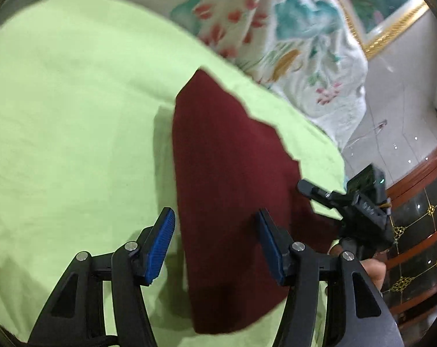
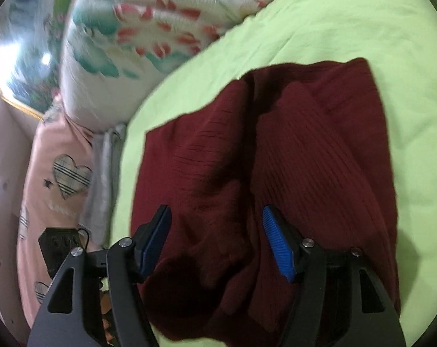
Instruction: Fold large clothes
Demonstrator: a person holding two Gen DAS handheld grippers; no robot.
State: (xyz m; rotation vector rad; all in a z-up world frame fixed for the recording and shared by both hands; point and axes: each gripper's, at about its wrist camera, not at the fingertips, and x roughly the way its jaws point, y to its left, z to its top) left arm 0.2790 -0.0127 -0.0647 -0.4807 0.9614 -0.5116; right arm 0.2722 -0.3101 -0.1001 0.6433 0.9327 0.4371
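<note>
The dark red garment [image 2: 264, 173] lies folded and rumpled on the light green bed sheet [image 1: 74, 115], near a floral quilt [image 1: 290, 29]. Above it, the left tool [image 1: 215, 245] and the right tool [image 2: 218, 243] are both released, pads spread, gripping nothing.

garment [image 2: 261, 173] on sheet [image 2: 363, 29] | quilt [image 2: 131, 29] behind garment | left gripper [image 1: 215, 245] over garment's edge

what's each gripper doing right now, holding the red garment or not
Left gripper: open, holding nothing, above the maroon garment.
Right gripper: open, holding nothing.
</note>
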